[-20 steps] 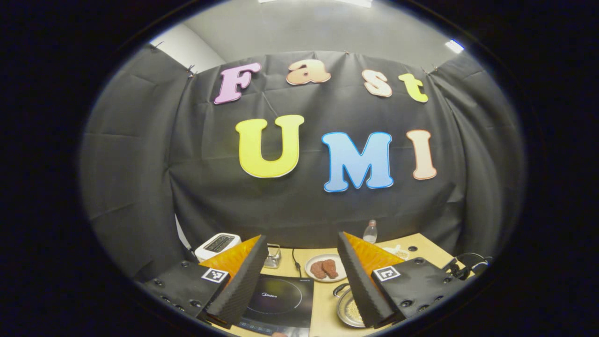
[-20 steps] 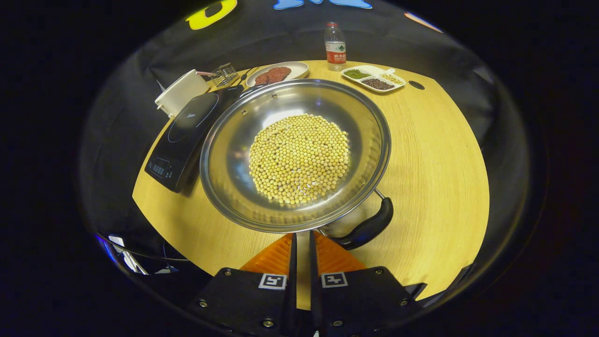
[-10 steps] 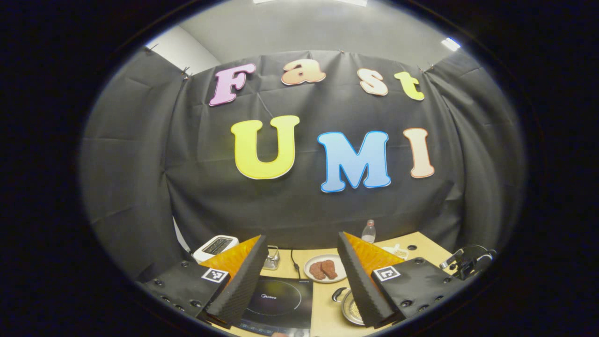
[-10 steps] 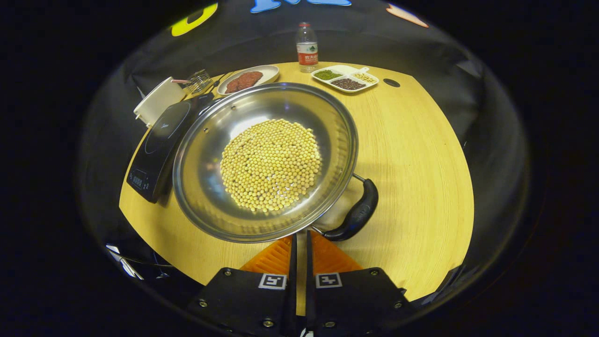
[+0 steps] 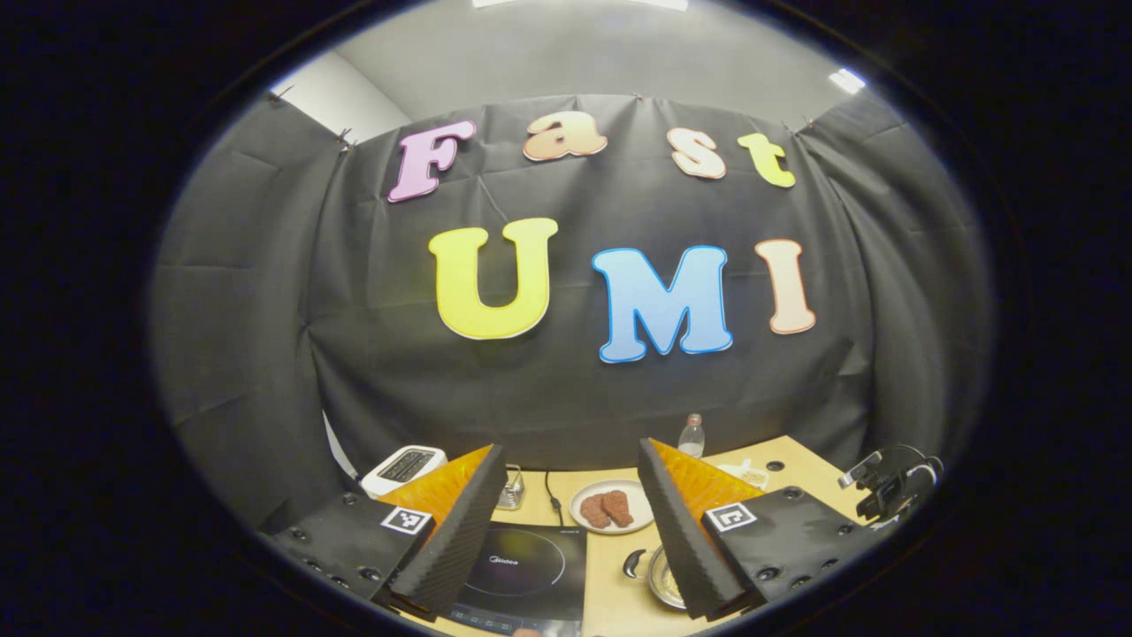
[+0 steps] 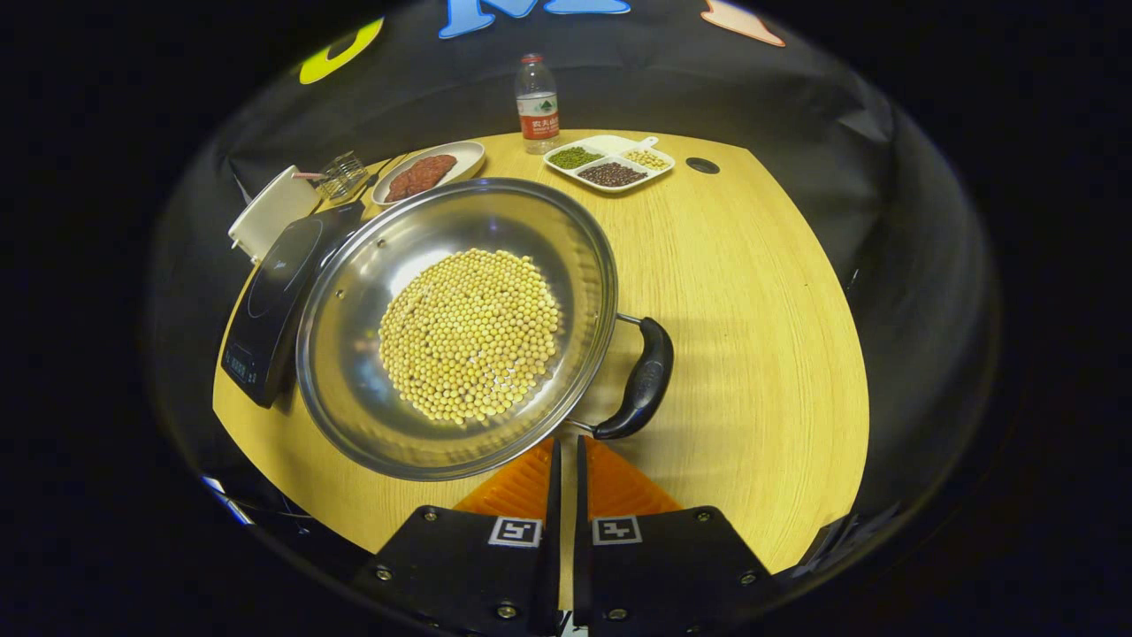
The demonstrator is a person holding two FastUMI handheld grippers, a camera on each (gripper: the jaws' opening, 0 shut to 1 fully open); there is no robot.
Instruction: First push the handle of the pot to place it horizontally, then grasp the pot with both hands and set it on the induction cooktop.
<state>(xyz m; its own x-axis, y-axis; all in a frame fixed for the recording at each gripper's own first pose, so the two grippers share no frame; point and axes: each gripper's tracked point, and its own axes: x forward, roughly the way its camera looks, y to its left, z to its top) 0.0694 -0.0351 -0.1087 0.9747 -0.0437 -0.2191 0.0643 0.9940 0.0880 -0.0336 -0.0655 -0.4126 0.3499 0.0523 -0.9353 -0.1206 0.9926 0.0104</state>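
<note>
In the right gripper view a steel pot (image 6: 354, 398) holding soybeans (image 6: 469, 332) sits on the wooden table (image 6: 761, 301), its left rim over the edge of the black induction cooktop (image 6: 274, 287). Its black near handle (image 6: 644, 380) points right. My right gripper (image 6: 566, 444) is shut, its tips just below the rim and left of that handle's lower end. In the left gripper view my left gripper (image 5: 570, 451) is open and held high, facing the booth wall. Below its fingers lie the cooktop (image 5: 531, 571) and a part of the pot (image 5: 663, 579).
Along the table's far side stand a white toaster (image 6: 270, 212), a small wire rack (image 6: 340, 172), a plate of meat (image 6: 424, 172), a water bottle (image 6: 535, 102) and a divided dish of beans (image 6: 608, 164). Bare wood stretches to the right of the pot.
The pot has turned, and its near handle has swung from the lower right up to its right side. The right gripper stays shut by the rim. The left gripper has barely drifted.
</note>
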